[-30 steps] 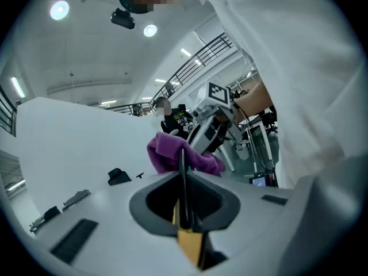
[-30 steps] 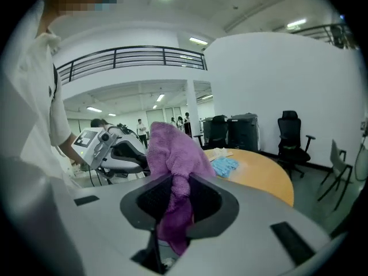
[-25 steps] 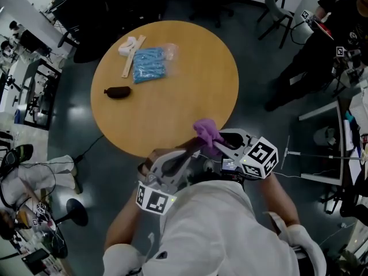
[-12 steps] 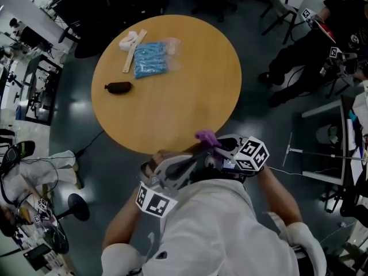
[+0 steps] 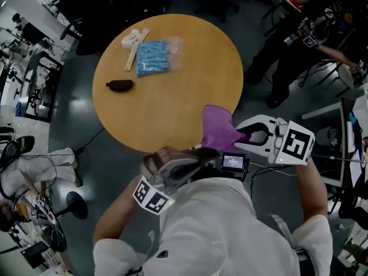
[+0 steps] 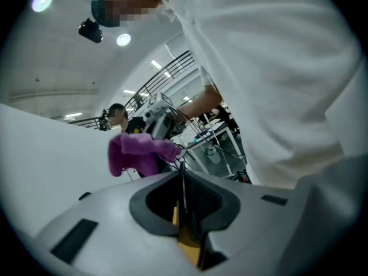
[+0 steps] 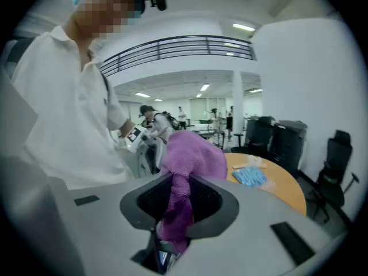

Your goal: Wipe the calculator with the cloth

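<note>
My right gripper [image 5: 242, 134] is shut on a purple cloth [image 5: 217, 128], which hangs in a bunch over the near edge of the round wooden table [image 5: 172, 102]. In the right gripper view the cloth [image 7: 192, 157] runs down between the jaws of the right gripper [image 7: 175, 211]. Close to the person's chest, my left gripper [image 5: 214, 158] grips a small dark calculator [image 5: 233, 163] whose display is lit. From the left gripper view the calculator [image 6: 183, 183] shows only as a thin dark edge in the left gripper [image 6: 184, 197], with the cloth [image 6: 138, 154] just beyond it.
On the table's far side lie a blue packet [image 5: 152, 59], a dark pouch [image 5: 121, 85] and a pale strip [image 5: 133, 48]. A person [image 5: 322, 16] stands at the upper right among desks and chairs. The blue packet [image 7: 250, 177] also shows on the table [image 7: 276, 188].
My right gripper has swung right and upward with the cloth, which now hangs fuller over the table edge. The left gripper and calculator have barely shifted.
</note>
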{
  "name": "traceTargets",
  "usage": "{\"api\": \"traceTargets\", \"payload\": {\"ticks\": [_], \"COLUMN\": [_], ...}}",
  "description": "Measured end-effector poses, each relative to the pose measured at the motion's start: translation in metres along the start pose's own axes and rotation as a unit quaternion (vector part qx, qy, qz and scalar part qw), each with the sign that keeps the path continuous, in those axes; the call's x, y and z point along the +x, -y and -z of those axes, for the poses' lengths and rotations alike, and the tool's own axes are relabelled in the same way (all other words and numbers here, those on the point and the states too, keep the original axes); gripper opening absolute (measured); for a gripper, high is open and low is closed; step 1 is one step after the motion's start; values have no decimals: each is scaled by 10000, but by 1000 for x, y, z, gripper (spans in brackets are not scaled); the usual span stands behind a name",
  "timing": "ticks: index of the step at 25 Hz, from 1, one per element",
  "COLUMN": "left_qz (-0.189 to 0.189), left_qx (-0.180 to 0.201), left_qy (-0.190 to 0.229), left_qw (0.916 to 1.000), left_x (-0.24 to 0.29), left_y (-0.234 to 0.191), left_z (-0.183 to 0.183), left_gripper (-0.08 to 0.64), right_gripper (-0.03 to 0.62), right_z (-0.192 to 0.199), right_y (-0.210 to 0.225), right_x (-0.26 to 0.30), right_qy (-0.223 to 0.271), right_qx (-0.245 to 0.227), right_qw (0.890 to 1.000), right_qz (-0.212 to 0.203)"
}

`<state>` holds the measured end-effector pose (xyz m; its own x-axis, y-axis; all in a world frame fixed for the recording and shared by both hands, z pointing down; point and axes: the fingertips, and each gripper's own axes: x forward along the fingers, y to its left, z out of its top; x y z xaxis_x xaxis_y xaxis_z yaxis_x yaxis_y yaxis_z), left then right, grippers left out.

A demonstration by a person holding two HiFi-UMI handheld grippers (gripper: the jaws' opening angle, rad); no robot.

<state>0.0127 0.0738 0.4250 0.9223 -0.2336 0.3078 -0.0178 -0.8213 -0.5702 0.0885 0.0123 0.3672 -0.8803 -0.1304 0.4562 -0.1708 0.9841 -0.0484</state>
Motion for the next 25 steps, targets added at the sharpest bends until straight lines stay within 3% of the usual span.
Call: {"api": "traceTargets", "payload": {"ticks": [3, 6, 17, 25], "left_qz": [258, 327, 414, 511], "left_qx": [344, 478, 1478, 1562], "left_qy": [135, 301, 573, 721], "left_qw": [9990, 9979, 9865, 9838], "left_x": [2, 4, -3, -6], "left_y": [2, -2, 8, 17], "left_z": [-12, -25, -62, -76], "left_gripper": [43, 43, 43, 43], "right_gripper": [86, 86, 86, 86], "right_z": [-34, -22, 14, 28], "right_y": [-29, -51, -48, -48], "right_x": [7, 25, 48, 52], "right_qy": [-314, -653, -1285, -1418], "right_qx": [-313, -216, 113, 415], "right_qw": [9966, 9895, 9745, 9600], "right_qz": [-691, -1270, -1834, -2379]}}
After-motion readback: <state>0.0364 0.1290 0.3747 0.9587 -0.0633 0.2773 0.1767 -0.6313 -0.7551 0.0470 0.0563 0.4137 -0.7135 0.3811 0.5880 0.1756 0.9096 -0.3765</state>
